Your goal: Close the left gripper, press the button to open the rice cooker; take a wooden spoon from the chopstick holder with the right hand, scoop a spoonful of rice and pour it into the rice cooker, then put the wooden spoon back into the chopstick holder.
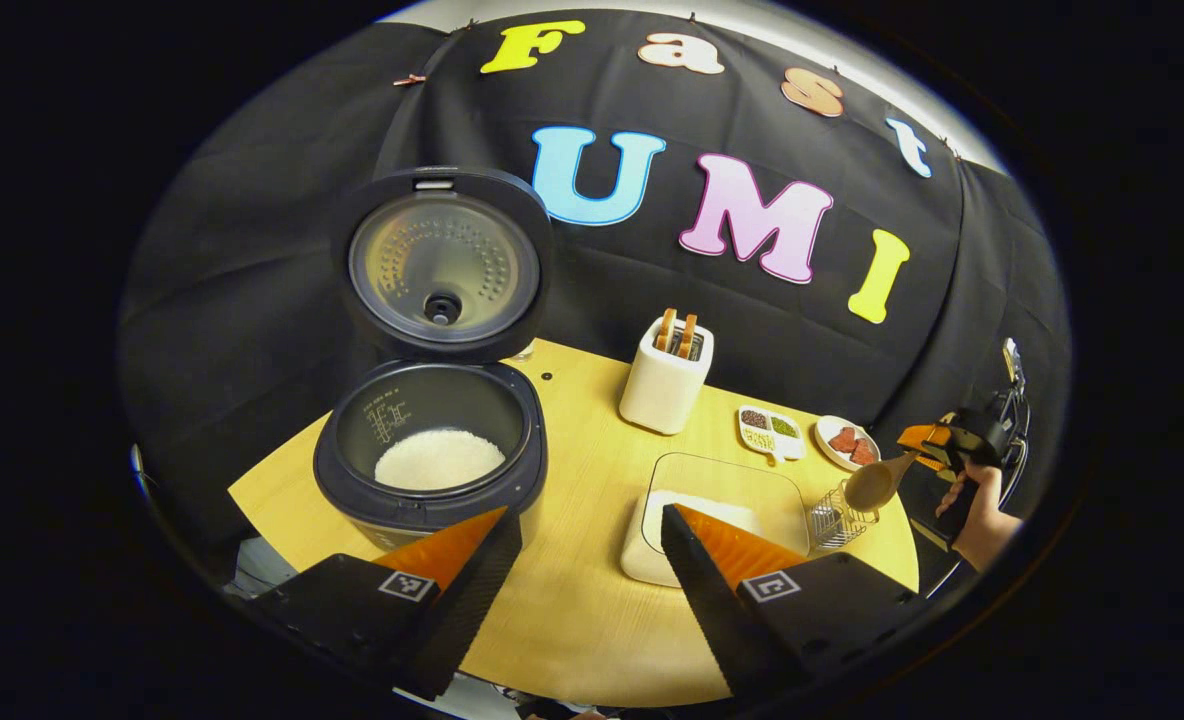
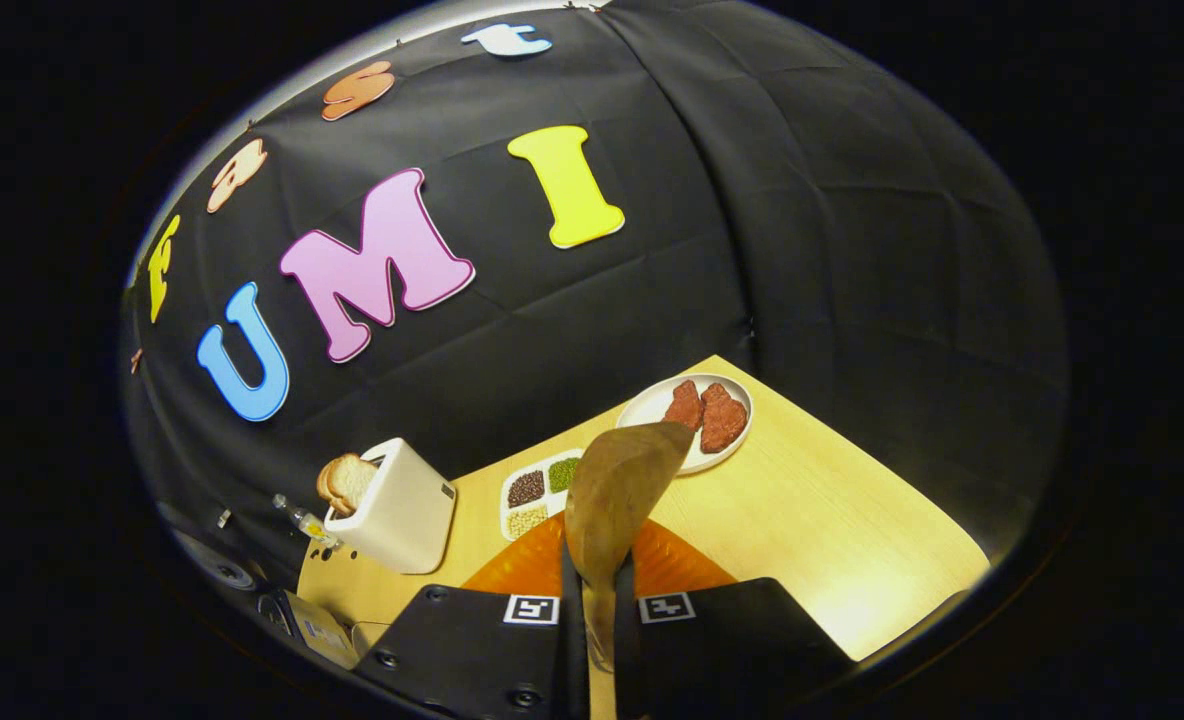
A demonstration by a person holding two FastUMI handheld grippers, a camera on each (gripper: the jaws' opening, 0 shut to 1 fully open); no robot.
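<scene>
We see the rice cooker (image 1: 430, 470) standing on the wooden table (image 1: 582, 620) with its lid (image 1: 444, 262) raised and white rice in the pot. Our left gripper (image 1: 582, 540) hangs in front of it, its fingers spread well apart and holding nothing. Just beside the cooker sits a clear-lidded container of rice (image 1: 717, 510), and next to that the wire chopstick holder (image 1: 840, 518). Our right gripper (image 2: 597, 590) is clamped on the handle of the wooden spoon (image 2: 617, 490), whose bowl hovers just above the holder. A toaster (image 2: 397, 510), a sectioned dish (image 2: 537, 492) and a plate (image 2: 697, 412) lie beyond.
</scene>
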